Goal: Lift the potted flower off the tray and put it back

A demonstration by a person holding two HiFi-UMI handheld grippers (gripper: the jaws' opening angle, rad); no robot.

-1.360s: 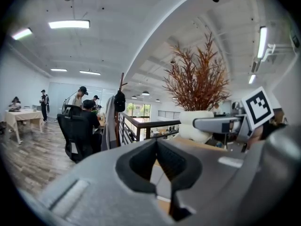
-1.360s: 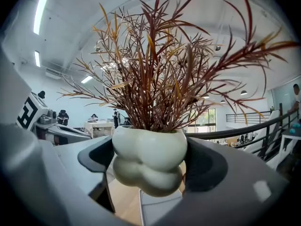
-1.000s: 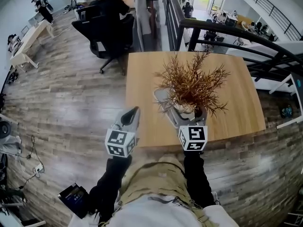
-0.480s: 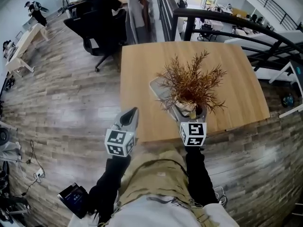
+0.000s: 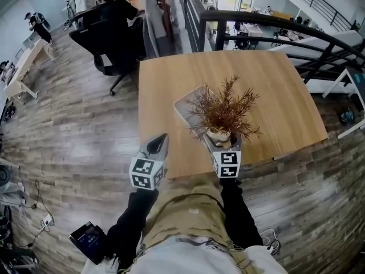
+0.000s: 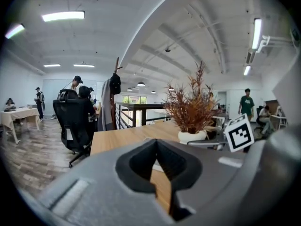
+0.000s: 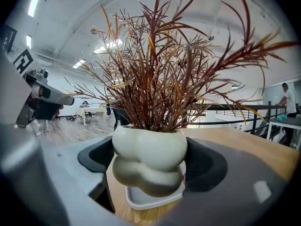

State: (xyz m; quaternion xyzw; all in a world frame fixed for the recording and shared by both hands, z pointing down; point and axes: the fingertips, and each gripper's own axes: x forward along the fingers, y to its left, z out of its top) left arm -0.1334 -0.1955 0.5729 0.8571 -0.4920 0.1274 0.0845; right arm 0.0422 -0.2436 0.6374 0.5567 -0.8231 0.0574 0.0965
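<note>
The potted flower, a cream lumpy pot (image 7: 146,150) with red-brown dried sprigs (image 5: 222,110), sits between the jaws of my right gripper (image 7: 150,167), which is shut on the pot. The pot hangs slightly tilted just above the near end of the white tray (image 7: 153,200). In the head view the tray (image 5: 183,103) lies on the wooden table (image 5: 274,90), running away to the pot's far left. My left gripper (image 5: 158,144) hovers at the table's near-left edge, shut and holding nothing (image 6: 156,143).
A person in a black office chair (image 5: 111,36) sits beyond the table's far-left corner. A dark railing (image 5: 268,17) runs behind and to the right of the table. Wood-plank floor (image 5: 68,136) lies to the left.
The flower in my right gripper has come lower toward the table, showing more of the tray on its far left. The left gripper has hardly moved.
</note>
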